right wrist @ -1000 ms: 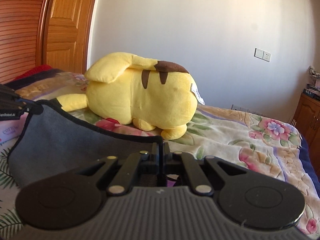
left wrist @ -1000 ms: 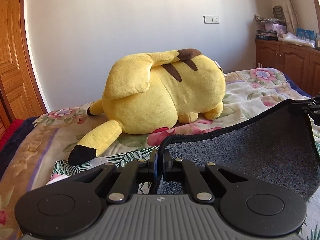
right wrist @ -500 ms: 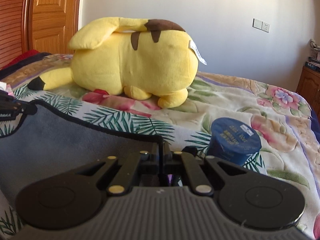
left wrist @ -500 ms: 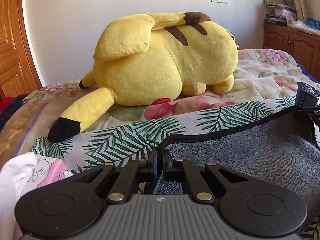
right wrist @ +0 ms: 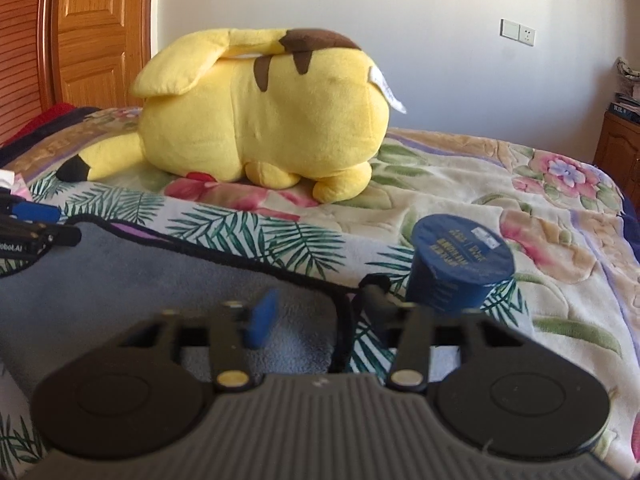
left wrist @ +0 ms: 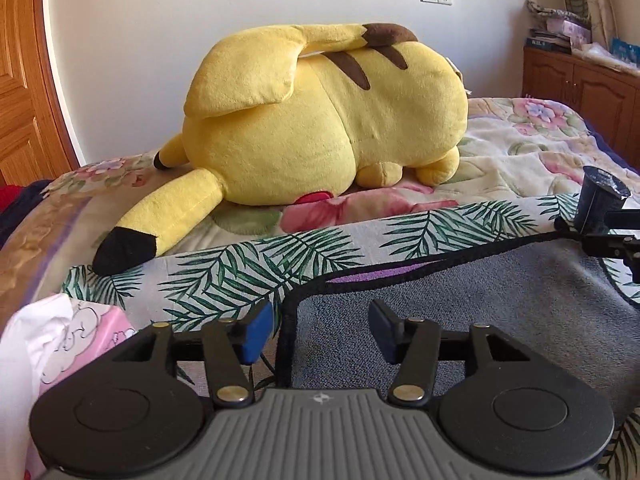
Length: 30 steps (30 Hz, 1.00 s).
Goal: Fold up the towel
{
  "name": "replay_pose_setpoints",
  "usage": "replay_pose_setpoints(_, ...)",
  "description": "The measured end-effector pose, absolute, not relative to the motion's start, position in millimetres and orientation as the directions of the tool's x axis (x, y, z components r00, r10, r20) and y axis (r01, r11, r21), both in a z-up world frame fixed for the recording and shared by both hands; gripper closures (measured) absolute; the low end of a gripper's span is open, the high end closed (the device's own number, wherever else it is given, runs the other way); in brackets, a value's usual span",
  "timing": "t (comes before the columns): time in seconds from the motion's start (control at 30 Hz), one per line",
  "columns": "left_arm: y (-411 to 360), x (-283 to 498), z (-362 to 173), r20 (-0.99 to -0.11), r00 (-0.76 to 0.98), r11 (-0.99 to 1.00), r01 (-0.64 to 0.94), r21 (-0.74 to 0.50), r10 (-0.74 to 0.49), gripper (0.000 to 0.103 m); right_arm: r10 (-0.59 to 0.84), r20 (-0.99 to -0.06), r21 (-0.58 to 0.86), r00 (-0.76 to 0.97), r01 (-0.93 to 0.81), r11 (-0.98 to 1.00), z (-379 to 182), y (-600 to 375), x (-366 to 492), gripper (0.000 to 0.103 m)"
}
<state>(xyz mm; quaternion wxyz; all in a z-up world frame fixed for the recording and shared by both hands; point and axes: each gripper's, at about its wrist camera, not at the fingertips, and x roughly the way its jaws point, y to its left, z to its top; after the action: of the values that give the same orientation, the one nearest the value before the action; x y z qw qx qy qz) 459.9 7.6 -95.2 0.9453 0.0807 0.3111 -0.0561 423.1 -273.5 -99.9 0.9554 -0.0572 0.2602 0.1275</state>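
Note:
A grey towel with a black hem lies on the bed, folded over, with a purple strip showing under its far edge. My left gripper is open, and the towel's left corner lies loose between its blue pads. My right gripper is open too, with the towel's right corner between its fingers. The towel spreads to the left in the right wrist view. Each gripper shows at the edge of the other's view.
A big yellow plush lies on the floral and palm-leaf bedspread beyond the towel. A dark blue cup stands by the right corner. White and pink cloth lies at the left. A wooden cabinet stands far right.
Both grippers lowered the towel's held edge forward onto the bed, then opened and let go of the corners. The towel now lies flat.

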Motion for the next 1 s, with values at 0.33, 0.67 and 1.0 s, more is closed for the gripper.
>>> replay_pose_setpoints(0.33, -2.9, 420.7, -47.6, -0.575, 0.813, 0.980, 0.178, 0.092, -0.094, 0.049, 0.251, -0.491, -0.031, 0.834, -0.305, 0.952, -51.6, -274.2, 385.5, 0.045)
replay_pose_setpoints(0.67, -6.9, 368.0, 0.3, -0.559, 0.822, 0.977, 0.192, 0.095, -0.107, 0.041, 0.286, -0.457, 0.018, 0.842, -0.313, 0.950, -2.0, -278.2, 334.7, 0.044)
replay_pose_setpoints(1.0, -5.1, 324.1, 26.1, -0.552, 0.827, 0.980, 0.181, 0.086, -0.104, 0.034, 0.291, -0.456, 0.026, 0.841, -0.314, 0.949, 15.6, -280.5, 287.4, 0.044)
